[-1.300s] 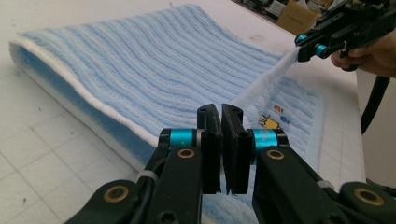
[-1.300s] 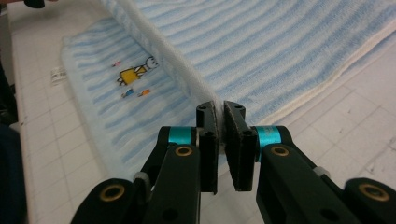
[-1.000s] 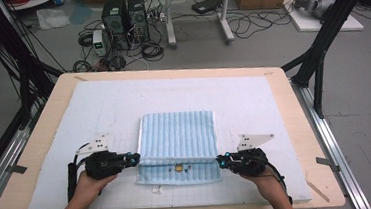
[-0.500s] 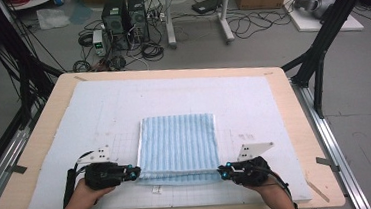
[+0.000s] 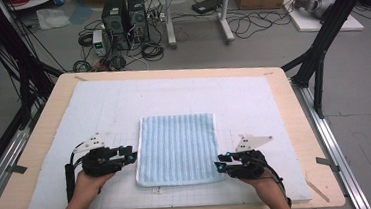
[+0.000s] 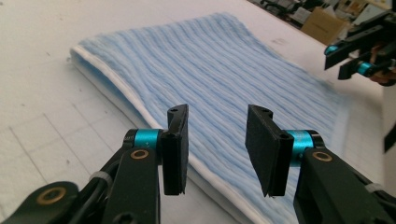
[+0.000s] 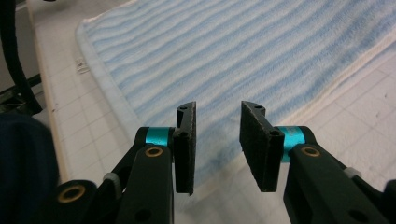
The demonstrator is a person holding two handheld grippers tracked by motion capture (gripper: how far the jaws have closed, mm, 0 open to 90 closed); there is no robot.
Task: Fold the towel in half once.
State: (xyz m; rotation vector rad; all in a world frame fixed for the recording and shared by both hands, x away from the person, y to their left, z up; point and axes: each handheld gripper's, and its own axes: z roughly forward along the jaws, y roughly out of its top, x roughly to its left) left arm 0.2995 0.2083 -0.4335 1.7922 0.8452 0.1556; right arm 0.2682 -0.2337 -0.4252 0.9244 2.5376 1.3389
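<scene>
So the towel [image 5: 178, 148] is lying flat and folded on the white mat [image 5: 274, 107], pretty much in the middle and a bit toward the near edge, with its stripes running near-to-far. My left claw [image 5: 131, 155] sits just off its left edge, tips pointing right at it, and my right claw [image 5: 220, 163] is at the near right corner, pointing left. Both have just been opening, and now there's nothing between the pads on either side; in the left gripper view the towel hem [image 6: 140, 109] runs below and past the gap, and in the right gripper view the cloth lies just beyond the open jaws. So I'd call the fold set down and released. The towel lies between my two hands, neither clearly nearer. If there's another fold, I guess it goes sideways across the stripes.
</scene>
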